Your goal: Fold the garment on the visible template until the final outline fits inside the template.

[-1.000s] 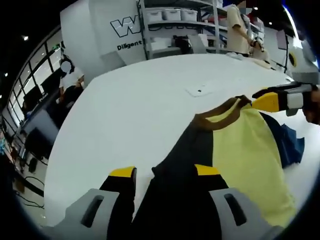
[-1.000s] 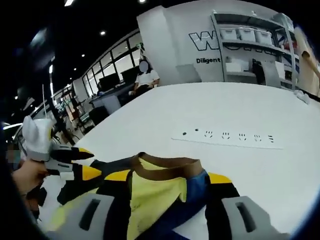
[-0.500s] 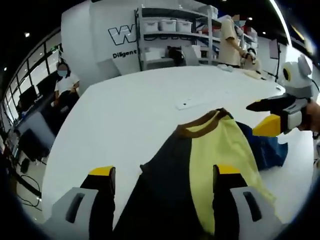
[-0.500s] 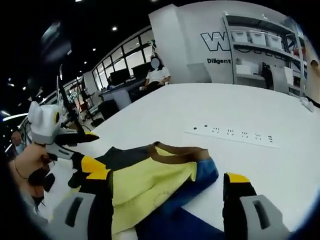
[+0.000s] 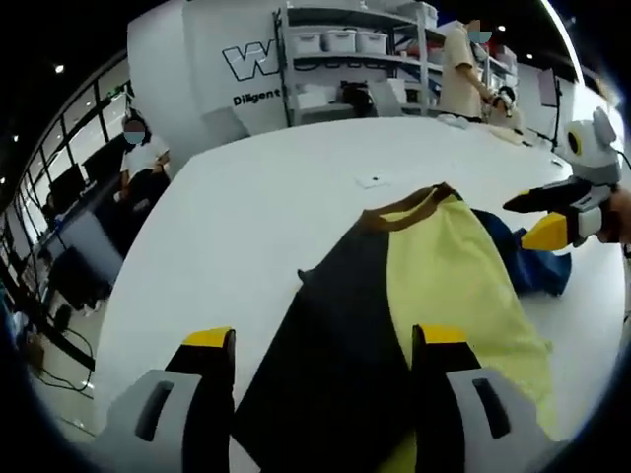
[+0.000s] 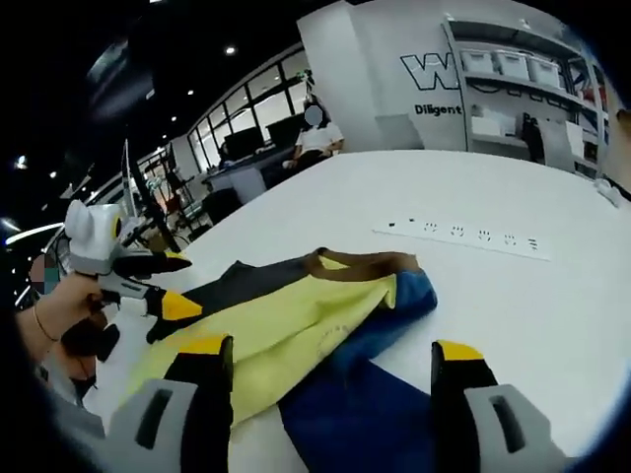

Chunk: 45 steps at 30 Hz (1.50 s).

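Note:
A garment with a black panel point(image 5: 340, 335), a yellow panel point(image 5: 454, 271), a brown collar point(image 5: 409, 204) and a blue side point(image 5: 523, 258) lies spread on the white table point(image 5: 246, 197). My left gripper point(image 5: 325, 340) is open, its jaws low over the garment's near end, nothing gripped. The right gripper point(image 5: 540, 217) enters from the right beside the blue part. In the right gripper view the garment's yellow panel point(image 6: 286, 315) and blue fabric point(image 6: 365, 394) lie ahead of my open right gripper point(image 6: 330, 350). The left gripper point(image 6: 148, 281), held by a hand point(image 6: 59, 320), sits at the black side.
A white power strip point(image 6: 463, 239) lies on the table beyond the collar. Shelves with bins point(image 5: 340, 59) and a standing person point(image 5: 463, 64) are behind the table. A seated person point(image 5: 138, 163) is past the table's left edge.
Both grippers' jaws have widened and drawn back from the garment. The garment has dropped and now lies flatter and more spread out on the table.

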Each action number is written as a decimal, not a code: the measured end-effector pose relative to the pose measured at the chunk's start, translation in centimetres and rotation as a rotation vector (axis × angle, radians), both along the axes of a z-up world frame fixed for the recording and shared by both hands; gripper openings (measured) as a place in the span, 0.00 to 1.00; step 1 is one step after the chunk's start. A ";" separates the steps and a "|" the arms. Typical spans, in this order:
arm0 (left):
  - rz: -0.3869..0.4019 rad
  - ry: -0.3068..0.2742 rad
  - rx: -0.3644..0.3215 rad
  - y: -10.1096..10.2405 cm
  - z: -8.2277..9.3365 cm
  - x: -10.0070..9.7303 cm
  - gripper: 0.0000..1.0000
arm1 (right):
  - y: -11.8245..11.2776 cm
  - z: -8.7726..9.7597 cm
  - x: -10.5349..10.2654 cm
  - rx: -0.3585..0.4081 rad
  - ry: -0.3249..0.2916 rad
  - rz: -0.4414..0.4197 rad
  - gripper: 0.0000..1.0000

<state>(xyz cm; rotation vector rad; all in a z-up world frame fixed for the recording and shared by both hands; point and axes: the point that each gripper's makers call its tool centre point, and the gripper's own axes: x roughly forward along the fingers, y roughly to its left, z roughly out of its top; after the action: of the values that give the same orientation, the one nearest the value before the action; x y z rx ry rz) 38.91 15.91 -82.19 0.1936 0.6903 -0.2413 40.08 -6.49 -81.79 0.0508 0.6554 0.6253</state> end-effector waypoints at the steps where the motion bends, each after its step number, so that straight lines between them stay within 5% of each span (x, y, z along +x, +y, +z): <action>1: 0.001 0.002 0.000 0.1 -0.1 -0.1 0.70 | 0.0 -0.1 -0.1 -0.005 0.000 0.002 0.77; 12: 0.094 0.080 -0.015 2.3 -2.0 -2.1 0.65 | -2.5 -2.9 -1.2 -0.132 0.021 -0.032 0.65; 17: 0.135 0.147 -0.049 2.8 -3.0 -3.1 0.53 | -4.2 -4.4 -1.5 -0.204 0.042 -0.072 0.59; 22: 0.144 0.153 0.001 3.4 -3.7 -3.6 0.55 | -4.9 -4.3 -1.8 -0.213 0.042 -0.105 0.54; 27: 0.175 0.141 -0.033 3.3 -3.7 -3.5 0.52 | -6.1 -4.7 -2.0 -0.308 0.030 -0.119 0.36; 30: 0.188 0.141 -0.038 3.2 -3.7 -3.6 0.49 | -6.0 -4.7 -2.1 -0.288 0.036 -0.129 0.30; 34: 0.186 0.137 -0.036 3.0 -3.6 -3.7 0.30 | -6.6 -4.9 -2.2 -0.332 0.026 -0.120 0.00; 45: 0.166 0.139 -0.027 2.8 -3.6 -3.8 0.10 | -6.6 -4.8 -2.4 -0.295 0.050 -0.129 0.00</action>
<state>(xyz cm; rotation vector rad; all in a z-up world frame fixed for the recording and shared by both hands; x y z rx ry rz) 35.15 18.67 -85.76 0.0933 0.8362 -0.1057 37.69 -13.06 -86.62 -0.1654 0.7811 0.4000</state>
